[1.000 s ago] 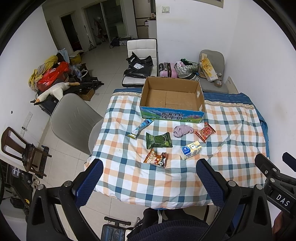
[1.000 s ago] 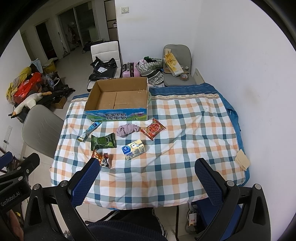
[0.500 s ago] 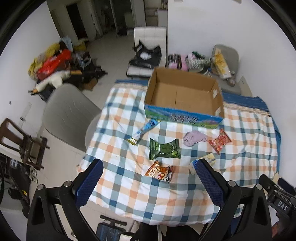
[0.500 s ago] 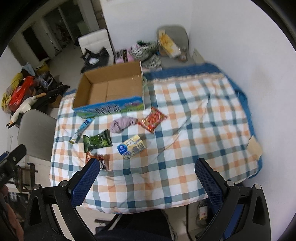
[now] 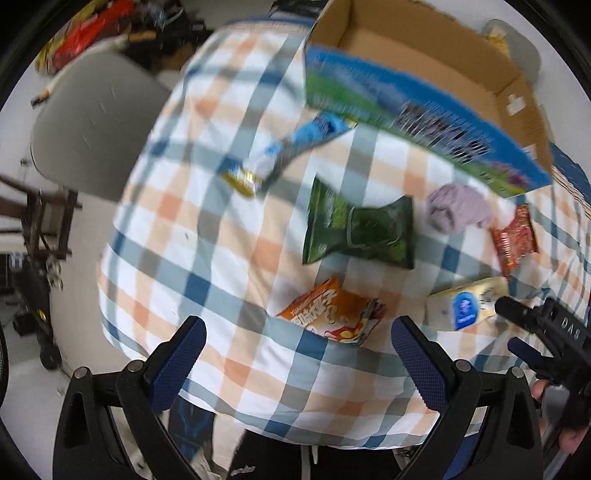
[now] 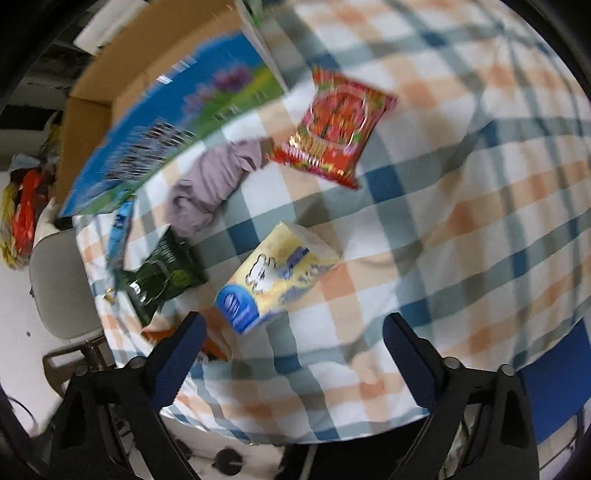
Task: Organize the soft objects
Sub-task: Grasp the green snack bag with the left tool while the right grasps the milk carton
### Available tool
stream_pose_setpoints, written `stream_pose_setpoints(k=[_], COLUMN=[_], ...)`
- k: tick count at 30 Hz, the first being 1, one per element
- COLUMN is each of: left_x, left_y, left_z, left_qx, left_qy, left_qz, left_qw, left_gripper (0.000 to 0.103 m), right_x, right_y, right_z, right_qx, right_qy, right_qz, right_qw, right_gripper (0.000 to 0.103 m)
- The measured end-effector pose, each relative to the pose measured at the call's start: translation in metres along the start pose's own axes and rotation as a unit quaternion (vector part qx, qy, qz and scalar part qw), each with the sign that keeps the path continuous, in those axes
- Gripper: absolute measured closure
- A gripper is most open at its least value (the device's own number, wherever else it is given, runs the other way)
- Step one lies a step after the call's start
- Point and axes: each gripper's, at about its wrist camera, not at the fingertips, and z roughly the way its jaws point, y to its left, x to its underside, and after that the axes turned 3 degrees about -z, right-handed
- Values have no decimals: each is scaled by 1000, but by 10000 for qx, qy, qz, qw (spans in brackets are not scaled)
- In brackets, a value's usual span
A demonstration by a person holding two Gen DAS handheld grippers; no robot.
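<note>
Soft items lie on a checked tablecloth [image 5: 221,229] in front of an open cardboard box [image 5: 424,74]: an orange snack bag [image 5: 332,314], a green bag [image 5: 358,229], a blue-and-white wrapper [image 5: 288,151], a purple cloth [image 5: 458,210], a red packet [image 5: 515,240] and a yellow tissue pack [image 5: 465,302]. My left gripper [image 5: 295,358] is open just above the orange bag. My right gripper [image 6: 291,354] is open above the tissue pack [image 6: 277,277]; the red packet [image 6: 332,125], purple cloth [image 6: 218,181] and green bag [image 6: 162,273] lie beyond. The box [image 6: 110,92] is at upper left.
A grey chair [image 5: 96,122] stands at the table's left side. Clutter and bags [image 5: 85,33] lie on the floor beyond it. The right gripper's body [image 5: 554,339] shows at the right edge of the left wrist view. A blue underlayer [image 6: 554,373] hangs at the table's near right.
Both grippers have dropped down and forward toward the table, so the items loom much larger. The left has closed in on the orange bag, the right on the tissue pack. Both stay open.
</note>
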Motion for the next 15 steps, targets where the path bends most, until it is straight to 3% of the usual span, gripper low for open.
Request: stream_pose_setpoints(k=[3, 5, 9, 12, 15], left_x=[4, 3, -8, -18, -30], left_y=[4, 5, 6, -3, -21], left_z=[21, 30, 28, 20, 22], left_qx=[-15, -7, -23, -51, -164], left_qy=[183, 269, 172, -45, -174], left_qz=[-108, -136, -209, 70, 686], left_qw=[9998, 9995, 9996, 10000, 9974], left_gripper=[0, 0, 0, 0, 0], right_x=[-5, -7, -18, -24, -26], right_y=[2, 6, 23, 38, 53], right_z=[29, 44, 72, 87, 103], right_qx=[19, 153, 205, 190, 13], right_qy=[208, 317, 409, 460, 760], right_qz=[86, 96, 47, 51, 153], right_qw=[9997, 9993, 9989, 9987, 9970], right_gripper=[10, 20, 21, 21, 20])
